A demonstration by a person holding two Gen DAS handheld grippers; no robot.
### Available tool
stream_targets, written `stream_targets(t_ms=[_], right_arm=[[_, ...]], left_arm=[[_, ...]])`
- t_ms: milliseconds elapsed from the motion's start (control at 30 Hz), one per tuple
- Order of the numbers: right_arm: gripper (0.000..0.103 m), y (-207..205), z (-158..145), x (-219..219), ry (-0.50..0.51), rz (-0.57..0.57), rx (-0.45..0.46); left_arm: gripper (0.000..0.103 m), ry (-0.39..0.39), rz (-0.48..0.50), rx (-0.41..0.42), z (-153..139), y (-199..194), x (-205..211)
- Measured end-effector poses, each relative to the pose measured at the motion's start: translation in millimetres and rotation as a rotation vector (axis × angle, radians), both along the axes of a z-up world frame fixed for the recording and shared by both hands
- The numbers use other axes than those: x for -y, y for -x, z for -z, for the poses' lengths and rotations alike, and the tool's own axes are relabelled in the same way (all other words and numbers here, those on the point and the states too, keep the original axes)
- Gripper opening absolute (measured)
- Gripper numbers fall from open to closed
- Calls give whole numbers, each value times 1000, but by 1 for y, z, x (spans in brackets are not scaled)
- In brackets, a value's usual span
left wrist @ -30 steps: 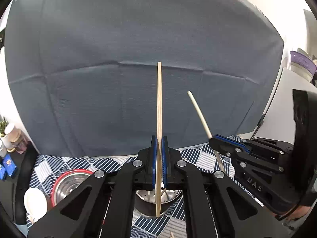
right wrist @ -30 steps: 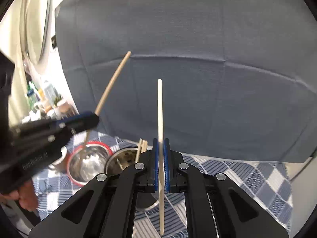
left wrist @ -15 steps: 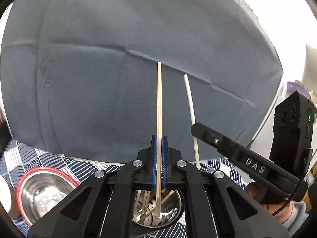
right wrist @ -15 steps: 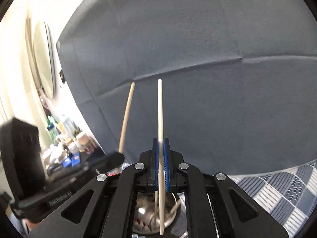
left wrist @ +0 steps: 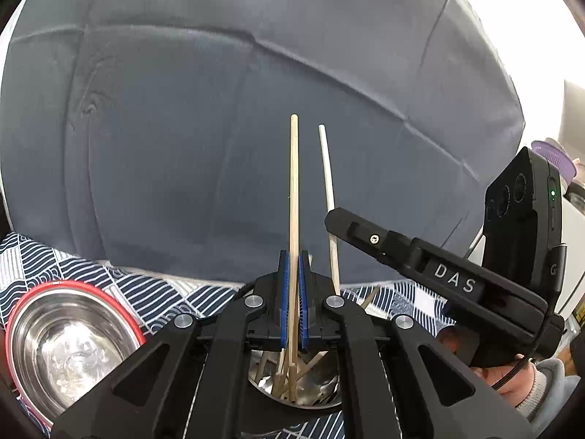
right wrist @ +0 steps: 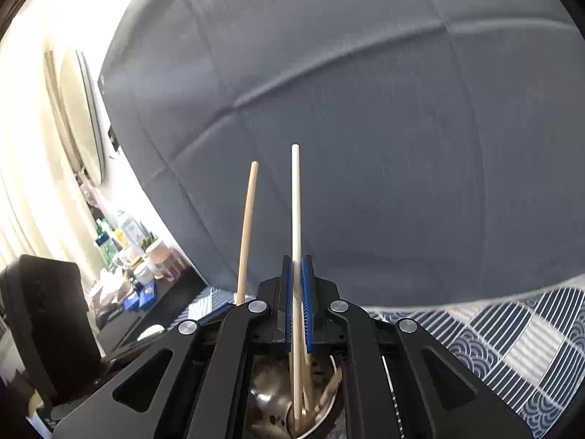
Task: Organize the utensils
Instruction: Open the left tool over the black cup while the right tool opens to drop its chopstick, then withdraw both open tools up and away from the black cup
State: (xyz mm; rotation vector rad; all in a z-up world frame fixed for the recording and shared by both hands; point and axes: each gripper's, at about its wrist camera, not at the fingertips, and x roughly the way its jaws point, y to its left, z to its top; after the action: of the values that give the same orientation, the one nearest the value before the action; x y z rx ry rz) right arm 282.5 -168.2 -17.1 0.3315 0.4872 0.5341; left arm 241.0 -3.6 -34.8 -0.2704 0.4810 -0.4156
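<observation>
In the left wrist view, your left gripper point(left wrist: 293, 300) sits at the bottom centre of the frame, its blue pads clamped tight on a tan wooden chopstick point(left wrist: 293, 219). The stick stands upright, its top at mid-frame against the grey backdrop point(left wrist: 219, 109), its lower end down inside the steel cup point(left wrist: 292, 391) at the bottom centre, where other sticks already lie. At the lower left, a steel bowl with a red rim point(left wrist: 69, 351) rests on the blue patterned cloth point(left wrist: 175, 292) that covers the surface. At the right of the frame, your right gripper point(left wrist: 340, 221) comes in from the side, holding a pale chopstick point(left wrist: 327, 183) that leans just beside the tan one.

In the right wrist view, your right gripper point(right wrist: 299, 303) is at the bottom centre, closed narrowly on the pale chopstick point(right wrist: 296, 212), whose lower end reaches into the steel cup point(right wrist: 270, 402) below the fingers. The tan wooden chopstick point(right wrist: 246, 234) rises just to its left. The patterned cloth point(right wrist: 493, 336) shows at the lower right, and bottles and jars point(right wrist: 135, 252) crowd a shelf at the middle left.
</observation>
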Motion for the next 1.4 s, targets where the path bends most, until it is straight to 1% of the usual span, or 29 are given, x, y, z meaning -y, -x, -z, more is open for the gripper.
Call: stream_targets(t_ms=[133, 233, 333, 367, 400, 500, 533, 600, 700, 733, 767, 800, 867, 900, 1000, 1033, 1067, 1100, 1133, 1167, 1200, 1300, 1367, 1400], right_arm=[[6, 4, 11, -1, 12, -3, -12], [8, 8, 13, 0, 17, -2, -19], [8, 12, 9, 0, 34, 7, -6], [8, 14, 6, 1, 38, 9, 0], [9, 16, 4, 2, 40, 15, 5], [9, 19, -3, 5, 44, 28, 11], [12, 21, -5, 6, 44, 32, 8], [28, 26, -10, 8, 35, 38, 12], [30, 36, -17, 10, 47, 50, 28], [35, 38, -19, 10, 52, 51, 27], [43, 40, -21, 10, 61, 54, 22], [47, 43, -22, 10, 65, 56, 21], [54, 50, -25, 11, 77, 69, 27], [57, 53, -26, 11, 82, 73, 28], [66, 61, -30, 13, 102, 89, 20], [71, 64, -31, 14, 113, 98, 19], [74, 66, -32, 15, 121, 105, 18], [74, 69, -33, 17, 127, 111, 18], [77, 70, -34, 17, 131, 116, 17], [82, 73, -34, 19, 136, 124, 11], [84, 75, -34, 20, 139, 131, 5], [85, 80, -34, 24, 139, 147, -9], [86, 82, -33, 24, 146, 157, -23], [87, 85, -32, 25, 151, 163, -29]], left_arm=[[5, 3, -1, -15, 5, 2, -1], [5, -13, -9, -23, 7, 4, -2], [5, -23, -13, -19, 4, 10, -4], [7, -25, -15, -17, 2, 12, -5], [12, -24, -20, -17, 0, 13, -7], [19, -25, -40, -6, -4, 19, -14], [22, -27, -46, -7, -4, 20, -16], [24, -16, -56, -12, -8, 24, -21], [28, -18, -74, -11, -11, 31, -25], [31, -22, -80, -11, -12, 34, -27], [40, -39, -95, -19, -13, 36, -27], [44, -53, -106, -26, -14, 35, -29], [47, -67, -114, -33, -15, 39, -31], [53, -71, -120, -44, -16, 40, -32], [64, -67, -136, -59, -17, 44, -37], [66, -67, -141, -67, -17, 45, -38], [67, -63, -139, -70, -17, 47, -37], [69, -59, -139, -72, -17, 48, -38], [71, -62, -147, -76, -17, 50, -39], [74, -64, -149, -76, -17, 53, -39], [78, -65, -150, -79, -17, 55, -40], [86, -80, -158, -81, -17, 61, -41], [88, -98, -164, -82, -17, 68, -41], [93, -109, -169, -85, -17, 70, -41]])
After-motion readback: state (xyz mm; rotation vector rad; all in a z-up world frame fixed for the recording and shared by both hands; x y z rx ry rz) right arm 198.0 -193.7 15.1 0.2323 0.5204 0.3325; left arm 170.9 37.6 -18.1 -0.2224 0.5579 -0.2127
